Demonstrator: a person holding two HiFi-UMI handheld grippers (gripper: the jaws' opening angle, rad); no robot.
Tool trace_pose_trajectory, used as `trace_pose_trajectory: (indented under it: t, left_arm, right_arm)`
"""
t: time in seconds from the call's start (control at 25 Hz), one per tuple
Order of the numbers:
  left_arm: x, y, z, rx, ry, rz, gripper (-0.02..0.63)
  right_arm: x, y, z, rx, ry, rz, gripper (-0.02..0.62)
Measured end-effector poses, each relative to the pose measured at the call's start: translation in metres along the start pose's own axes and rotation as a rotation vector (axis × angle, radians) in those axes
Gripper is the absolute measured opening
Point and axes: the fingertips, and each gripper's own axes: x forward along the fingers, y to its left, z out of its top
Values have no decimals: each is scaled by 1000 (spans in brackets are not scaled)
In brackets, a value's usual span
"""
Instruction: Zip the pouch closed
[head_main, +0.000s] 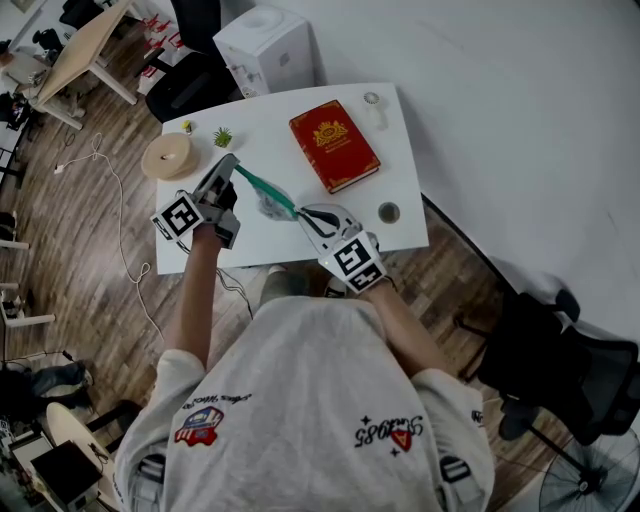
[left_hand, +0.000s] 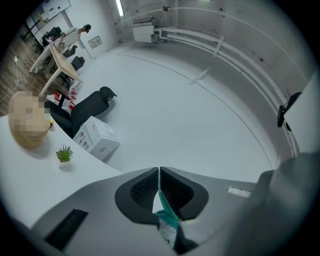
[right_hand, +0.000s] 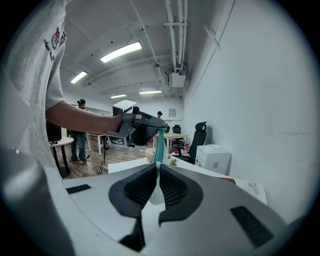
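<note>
1. Nearest the head view is the person's grey shirt (head_main: 300, 400). Both forearms reach out from it over the white table (head_main: 270, 125).
2. The left gripper (head_main: 233, 164) has its jaws pressed together on one end of the pouch (head_main: 268, 198). Its own view shows the teal zip edge (left_hand: 167, 215) pinched flat between the pads.
3. The right gripper (head_main: 304, 213) is clamped on the opposite end, with a sliver of the pale pouch (right_hand: 159, 150) between its nearly closed pads. Whether it grips the slider or only fabric is too small to tell.
4. The pouch hangs between the two grippers, lifted clear of the table, and the teal zip edge runs as a straight line from one to the other. This hold is probably meant to tension the track: a taut, straight zip lets a slider run without bunching the soft material.
5. The left hold looks like the anchor and the right the pulling end, judging by the task. I cannot tell how far the zip is closed.
6. A red book (head_main: 334, 145), a small plant (head_main: 222, 137) and a round wooden reel (head_main: 167, 156) sit well apart from the pouch, so the working space is unobstructed.
</note>
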Motion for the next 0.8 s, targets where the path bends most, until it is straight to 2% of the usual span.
trace_pose_trajectory:
  t: [0.24,0.36,0.48,0.68,0.8]
  left_arm:
    - [-2,3,-4,-2,-10,33,12]
    - [-1,-5,-10,-2,-8,15,12]
    - [-5,0,-20,63,43,74,12]
    - [-8,-2,-30,143,72,92,12]
    - [-11,0,-34,225,93,123,12]
  right_arm:
    - [0,1,-4,10,1,5,25]
    - [-2,1,-13,40,26,14,26]
    - [-2,-2,-26,92,62,17,32]
    - [-1,-13,-48,186,88,-2,58]
    - [-3,-22,-49,228,78,-32,61]
